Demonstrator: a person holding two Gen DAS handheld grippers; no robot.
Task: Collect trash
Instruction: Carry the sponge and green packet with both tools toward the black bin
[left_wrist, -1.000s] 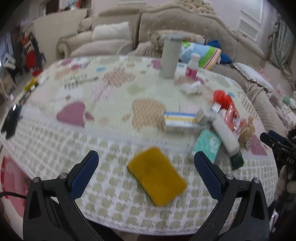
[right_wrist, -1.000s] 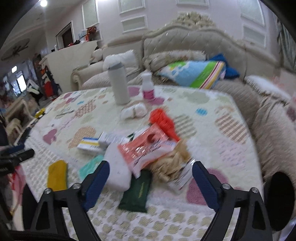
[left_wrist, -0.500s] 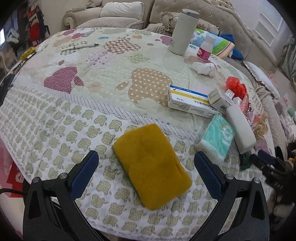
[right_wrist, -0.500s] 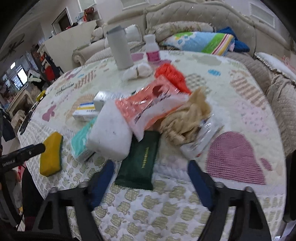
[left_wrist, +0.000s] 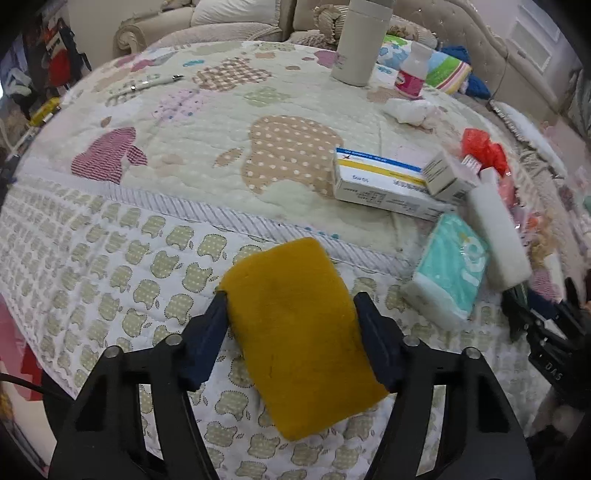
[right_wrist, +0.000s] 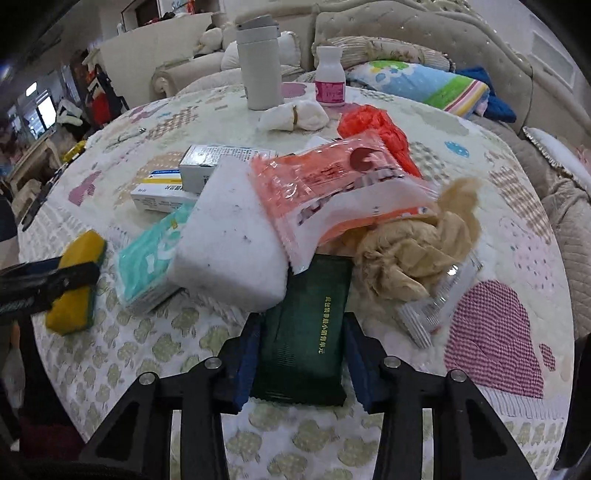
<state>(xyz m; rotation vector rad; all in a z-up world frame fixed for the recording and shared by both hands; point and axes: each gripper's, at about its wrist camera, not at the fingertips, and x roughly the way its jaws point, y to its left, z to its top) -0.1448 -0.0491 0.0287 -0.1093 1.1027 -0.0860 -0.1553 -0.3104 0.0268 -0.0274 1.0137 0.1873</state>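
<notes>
Left wrist view: my left gripper (left_wrist: 291, 314) has just been closing, pads against both long sides of the yellow sponge (left_wrist: 299, 332) lying on the quilted table cover (left_wrist: 147, 192). Right wrist view: my right gripper (right_wrist: 301, 349), also just closing, pinches the dark green packet (right_wrist: 306, 332) flat at the pile's near edge, its far end tucked under the white foam block (right_wrist: 229, 236).

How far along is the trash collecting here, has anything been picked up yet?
Nothing looks collected yet. In hand: the left gripper has just been closing on the yellow sponge, the right gripper on the dark green packet; both items lie on the table. Left: the white sponge block, orange wrapper, crumpled brown paper.
</notes>
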